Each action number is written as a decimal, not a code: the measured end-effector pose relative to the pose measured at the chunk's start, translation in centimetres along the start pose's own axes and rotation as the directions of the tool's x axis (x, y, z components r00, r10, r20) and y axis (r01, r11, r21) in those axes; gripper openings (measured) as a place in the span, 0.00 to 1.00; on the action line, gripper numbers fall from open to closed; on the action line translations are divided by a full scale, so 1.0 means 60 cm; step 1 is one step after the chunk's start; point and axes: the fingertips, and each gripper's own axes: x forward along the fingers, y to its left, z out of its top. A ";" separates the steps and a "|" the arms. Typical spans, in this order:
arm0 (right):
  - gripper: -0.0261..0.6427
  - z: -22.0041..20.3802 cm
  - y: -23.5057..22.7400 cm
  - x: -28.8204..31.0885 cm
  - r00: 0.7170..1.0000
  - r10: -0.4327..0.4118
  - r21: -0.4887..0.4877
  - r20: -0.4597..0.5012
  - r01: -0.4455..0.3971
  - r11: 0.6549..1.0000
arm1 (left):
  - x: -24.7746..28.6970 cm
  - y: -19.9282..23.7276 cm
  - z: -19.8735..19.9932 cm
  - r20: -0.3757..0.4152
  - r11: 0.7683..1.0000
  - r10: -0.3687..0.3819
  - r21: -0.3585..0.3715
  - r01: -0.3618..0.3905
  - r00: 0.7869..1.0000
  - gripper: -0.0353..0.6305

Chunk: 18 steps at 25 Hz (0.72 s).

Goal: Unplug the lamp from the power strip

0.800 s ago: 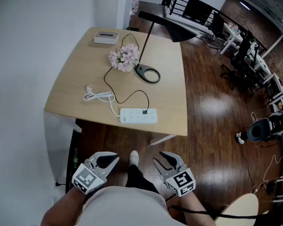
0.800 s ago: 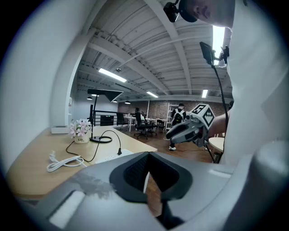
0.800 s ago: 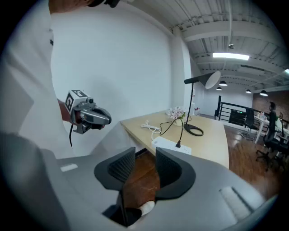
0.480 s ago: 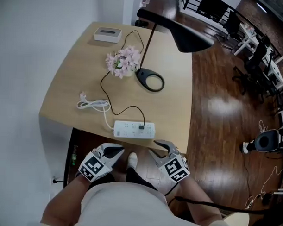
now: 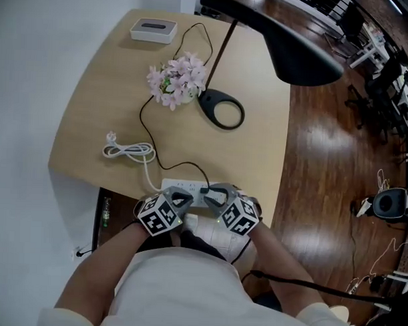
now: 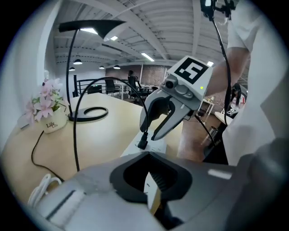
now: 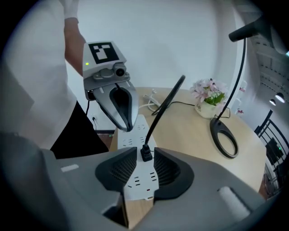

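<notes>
The white power strip (image 5: 175, 187) lies at the table's near edge, with the lamp's black plug (image 5: 204, 190) seated in it. The black cord runs from the plug to the lamp base (image 5: 221, 111). My right gripper (image 7: 145, 159) is open, its jaws standing on either side of the plug (image 7: 146, 153) with small gaps, above the strip (image 7: 135, 180). My left gripper (image 6: 147, 154) is shut on nothing and hovers over the strip's left part (image 7: 123, 127). In the left gripper view the right gripper (image 6: 149, 134) straddles the plug (image 6: 142, 143).
A pot of pink flowers (image 5: 175, 79) stands beside the lamp base, under the black lamp head (image 5: 295, 45). A coiled white cable (image 5: 127, 149) lies left of the strip, and a white box (image 5: 153, 30) sits at the far edge. Wooden floor (image 5: 324, 163) lies to the right.
Both grippers have moved forward from below the table's near edge onto the power strip. The right gripper's jaws now flank the plug. The head view has drawn closer to the table.
</notes>
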 end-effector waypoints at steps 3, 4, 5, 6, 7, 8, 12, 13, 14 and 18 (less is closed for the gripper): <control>0.19 -0.006 0.000 0.011 0.998 0.046 -0.039 -0.036 -0.047 0.998 | 0.025 0.012 -0.006 -0.092 0.998 -0.017 0.056 0.022 0.996 0.05; 0.18 -0.007 0.002 0.014 0.997 0.060 -0.050 -0.045 -0.062 0.997 | 0.032 0.013 -0.010 -0.123 0.997 -0.030 0.071 0.039 0.992 0.05; 0.18 -0.007 0.002 0.016 0.996 0.068 -0.059 -0.050 -0.071 0.996 | 0.038 0.013 -0.015 -0.153 0.995 -0.044 0.082 0.057 0.987 0.05; 0.17 -0.005 0.002 0.018 0.996 0.071 -0.065 -0.051 -0.074 0.995 | 0.043 0.012 -0.020 -0.179 0.993 -0.057 0.090 0.074 0.982 0.05; 0.17 -0.003 0.001 0.019 0.996 0.072 -0.067 -0.048 -0.076 0.995 | 0.046 0.011 -0.024 -0.201 0.992 -0.066 0.096 0.087 0.977 0.05; 0.16 -0.001 0.000 0.021 0.996 0.075 -0.071 -0.046 -0.078 0.994 | 0.048 0.011 -0.027 -0.217 0.990 -0.073 0.100 0.097 0.973 0.05; 0.13 0.000 -0.002 0.025 0.994 0.093 -0.095 -0.057 -0.098 0.991 | 0.050 0.011 -0.028 -0.239 0.988 -0.105 0.087 0.129 0.965 0.05; 0.13 0.000 -0.002 0.025 0.994 0.097 -0.098 -0.059 -0.102 0.990 | 0.050 0.010 -0.027 -0.242 0.987 -0.114 0.083 0.137 0.964 0.05; 0.13 0.001 -0.002 0.024 0.993 0.100 -0.103 -0.062 -0.106 0.989 | 0.050 0.010 -0.027 -0.243 0.987 -0.122 0.076 0.144 0.962 0.05; 0.12 0.001 -0.003 0.024 0.990 0.116 -0.101 -0.083 -0.124 0.987 | 0.049 0.012 -0.026 -0.234 0.986 -0.143 0.046 0.158 0.962 0.05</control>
